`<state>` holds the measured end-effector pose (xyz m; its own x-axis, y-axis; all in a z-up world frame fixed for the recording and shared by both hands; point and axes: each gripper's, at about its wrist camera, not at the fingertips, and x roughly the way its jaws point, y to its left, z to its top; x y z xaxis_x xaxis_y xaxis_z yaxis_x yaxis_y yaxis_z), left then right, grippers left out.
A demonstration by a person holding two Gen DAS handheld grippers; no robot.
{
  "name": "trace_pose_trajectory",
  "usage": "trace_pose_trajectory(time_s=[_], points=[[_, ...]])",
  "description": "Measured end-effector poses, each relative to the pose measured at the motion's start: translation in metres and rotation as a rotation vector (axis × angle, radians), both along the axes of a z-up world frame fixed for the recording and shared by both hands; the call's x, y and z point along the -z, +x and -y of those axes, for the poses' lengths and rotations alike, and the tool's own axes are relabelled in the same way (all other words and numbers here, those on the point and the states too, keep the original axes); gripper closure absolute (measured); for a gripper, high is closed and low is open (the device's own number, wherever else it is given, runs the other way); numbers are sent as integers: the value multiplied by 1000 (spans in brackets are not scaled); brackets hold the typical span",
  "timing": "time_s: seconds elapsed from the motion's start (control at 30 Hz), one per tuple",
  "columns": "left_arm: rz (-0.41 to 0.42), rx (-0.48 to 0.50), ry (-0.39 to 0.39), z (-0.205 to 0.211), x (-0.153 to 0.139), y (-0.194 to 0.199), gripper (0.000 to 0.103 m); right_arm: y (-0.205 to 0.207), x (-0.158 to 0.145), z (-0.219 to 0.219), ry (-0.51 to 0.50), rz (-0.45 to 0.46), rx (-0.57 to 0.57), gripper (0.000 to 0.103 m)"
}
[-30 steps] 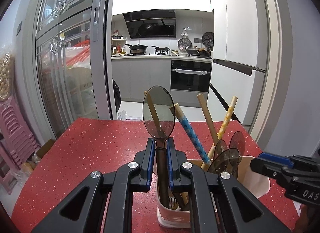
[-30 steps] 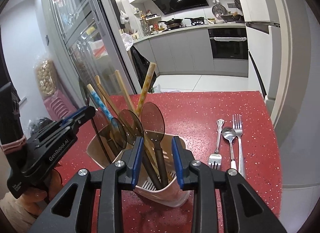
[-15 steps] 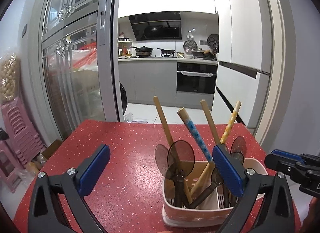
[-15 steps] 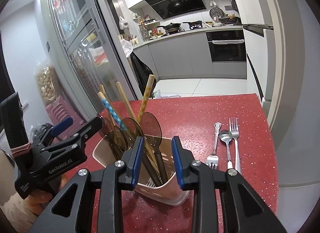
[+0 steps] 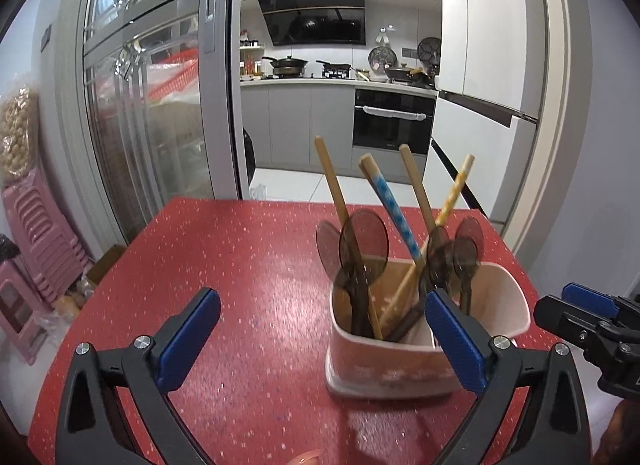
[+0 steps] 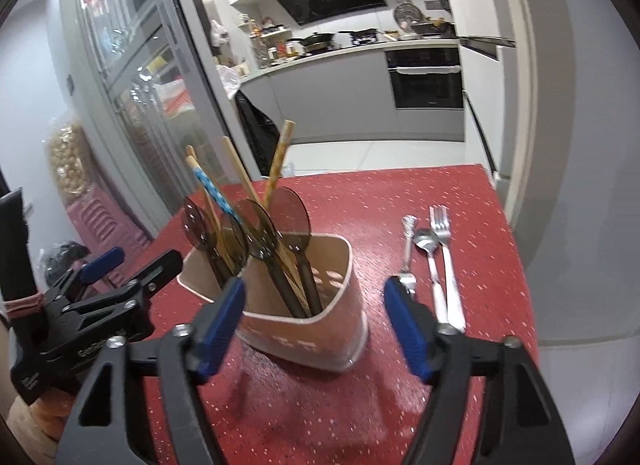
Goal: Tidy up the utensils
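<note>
With both spoons dropped in the holder (image 6: 320, 305), the wide, empty right gripper (image 6: 314, 319), its jaws just opened, should swing to the fork (image 6: 446, 261) on the table (image 6: 400, 193) and pinch its handle squarely, while the left gripper (image 5: 320, 339) waits wide and empty.

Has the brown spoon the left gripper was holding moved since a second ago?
Yes. The brown spoon has dropped into the holder; the left gripper, jaws just opened wide, is empty.

grey kitchen cabinets (image 5: 296, 125), black oven (image 5: 394, 121), glass sliding door (image 5: 148, 125).
</note>
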<state>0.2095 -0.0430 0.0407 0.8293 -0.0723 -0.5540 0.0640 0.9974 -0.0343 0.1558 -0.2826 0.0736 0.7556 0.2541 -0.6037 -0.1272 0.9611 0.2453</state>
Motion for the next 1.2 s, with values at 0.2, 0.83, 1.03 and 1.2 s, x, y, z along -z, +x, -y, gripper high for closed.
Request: trace_pose_trajectory(time_s=[0.2, 0.83, 1.03, 1.2], points=[[6, 8, 11, 1, -1, -24, 0, -26, -6, -6, -67, 21, 84, 20], [68, -3, 6, -13, -26, -71, 0, -71, -41, -25, -185, 130, 230, 0], [72, 2, 9, -13, -28, -76, 0, -73, -45, -25, -197, 147, 236, 0], [76, 5, 9, -11, -30, -77, 0, -75, -46, -26, -204, 150, 234, 0]])
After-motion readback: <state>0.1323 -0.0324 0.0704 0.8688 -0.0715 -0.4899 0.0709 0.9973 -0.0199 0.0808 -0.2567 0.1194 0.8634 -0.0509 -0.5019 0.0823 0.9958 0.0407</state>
